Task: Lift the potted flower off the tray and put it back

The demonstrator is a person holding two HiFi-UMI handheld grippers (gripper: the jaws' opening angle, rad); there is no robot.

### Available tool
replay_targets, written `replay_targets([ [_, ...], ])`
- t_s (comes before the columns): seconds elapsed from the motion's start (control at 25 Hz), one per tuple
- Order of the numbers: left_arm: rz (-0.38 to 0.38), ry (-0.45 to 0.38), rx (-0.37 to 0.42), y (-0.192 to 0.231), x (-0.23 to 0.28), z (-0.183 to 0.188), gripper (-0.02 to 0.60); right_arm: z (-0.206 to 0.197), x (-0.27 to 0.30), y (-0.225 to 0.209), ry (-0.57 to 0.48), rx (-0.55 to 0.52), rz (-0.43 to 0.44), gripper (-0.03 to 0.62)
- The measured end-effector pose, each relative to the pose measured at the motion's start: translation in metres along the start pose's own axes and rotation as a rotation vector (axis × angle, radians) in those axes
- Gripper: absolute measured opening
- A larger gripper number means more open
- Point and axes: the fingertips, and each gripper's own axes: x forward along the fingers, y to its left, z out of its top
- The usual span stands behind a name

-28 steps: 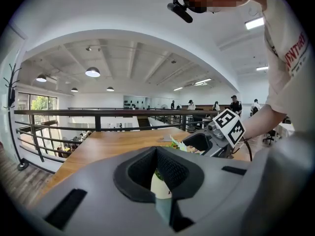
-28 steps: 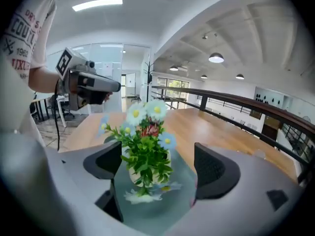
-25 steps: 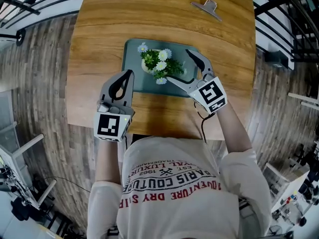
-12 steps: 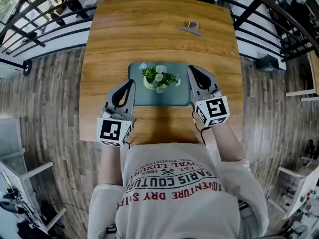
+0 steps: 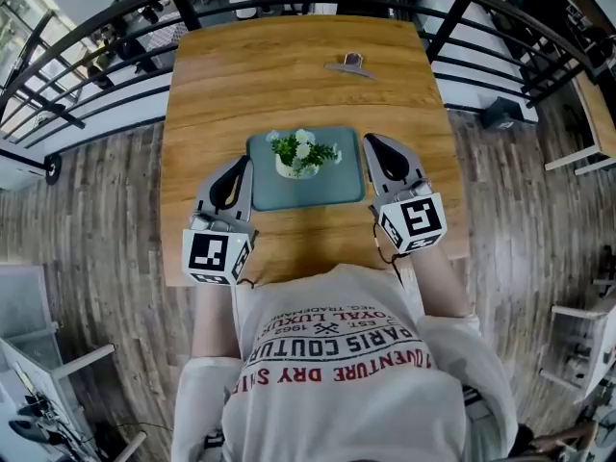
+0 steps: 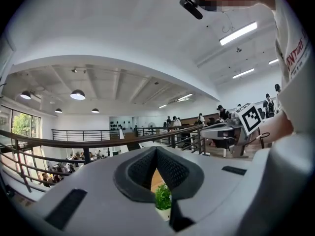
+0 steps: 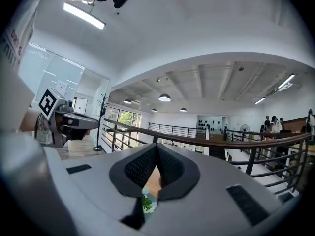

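From the head view, the potted flower (image 5: 300,152) stands on the teal tray (image 5: 332,189) in the middle of the wooden table (image 5: 212,94), and a metal clip (image 5: 348,64) lies well apart at the far side. The left gripper (image 5: 240,163) sits just left of the tray and the right gripper (image 5: 372,141) just right of it. Only the gripper views settle the jaws: the left gripper's (image 6: 156,149) are pressed together on nothing, with the flower (image 6: 163,198) glimpsed beyond through the gap, and the right gripper's (image 7: 157,146) likewise, empty. These views also show a railing (image 7: 231,140) and ceiling lamps (image 6: 77,95)
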Motion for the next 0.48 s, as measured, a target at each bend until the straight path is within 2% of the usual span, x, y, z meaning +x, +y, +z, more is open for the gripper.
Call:
replay_targets([
  [0.48,-0.02,-0.006,0.003,-0.0106,0.001,0.0041,0.012,0.0027,-0.0039,0.0093,0.003,-0.007,0.021,0.026],
])
